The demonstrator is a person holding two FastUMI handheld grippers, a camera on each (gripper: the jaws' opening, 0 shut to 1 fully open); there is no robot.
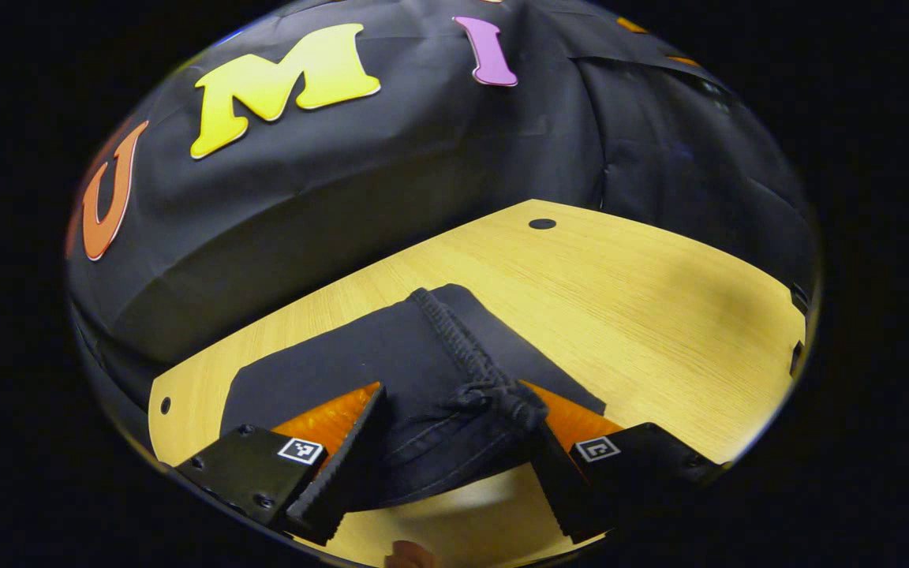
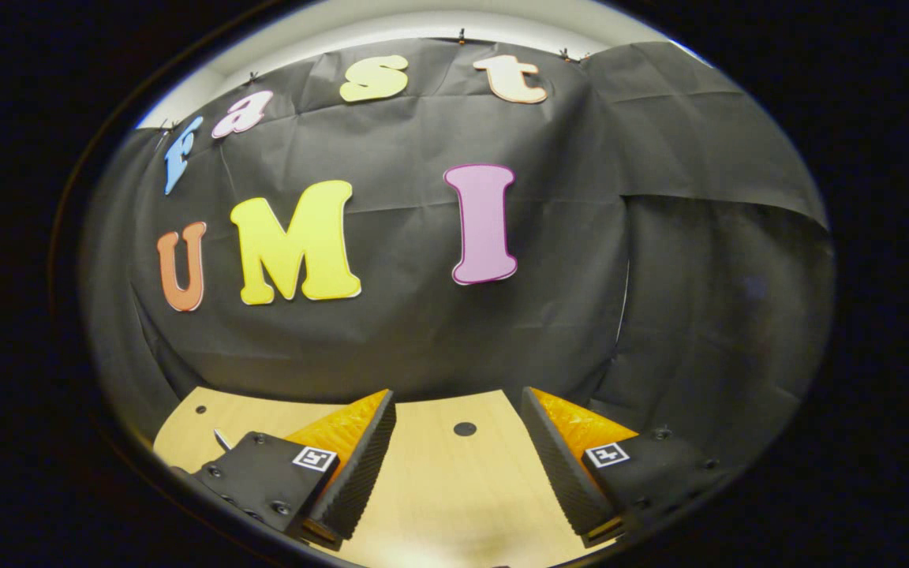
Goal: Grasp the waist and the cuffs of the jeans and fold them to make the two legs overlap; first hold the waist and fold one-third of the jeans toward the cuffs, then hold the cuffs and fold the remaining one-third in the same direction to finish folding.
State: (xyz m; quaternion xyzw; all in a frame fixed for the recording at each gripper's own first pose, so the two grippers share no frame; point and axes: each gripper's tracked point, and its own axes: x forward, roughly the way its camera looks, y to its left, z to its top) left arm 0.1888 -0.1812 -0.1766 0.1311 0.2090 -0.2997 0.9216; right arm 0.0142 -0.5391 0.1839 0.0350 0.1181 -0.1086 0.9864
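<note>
On the near part of the wooden tabletop (image 1: 644, 300), the dark jeans (image 1: 391, 355) lie bunched into a short, thick bundle, with a ropey seam or drawstring ridge (image 1: 470, 355) running from the far edge of the bundle toward the camera. In the left gripper view, the left gripper (image 1: 458, 454) sits with its fingers spread wide on either side of the cloth's near end; the fabric fills the gap between them, but the fingers stand apart and do not appear to press on it, so I judge it is straddling the cloth, not clamping it. That placement makes sense for taking hold of an edge to fold it over. Which end of the jeans this is, waist or cuffs, I cannot tell.

In the right gripper view, the right gripper (image 2: 458, 461) is held up over bare tabletop, fingers wide apart and holding nothing, pointed at the booth wall (image 2: 423, 331). A round hole (image 2: 465, 428) in the tabletop shows between its fingers. It looks parked clear of the cloth.
</note>
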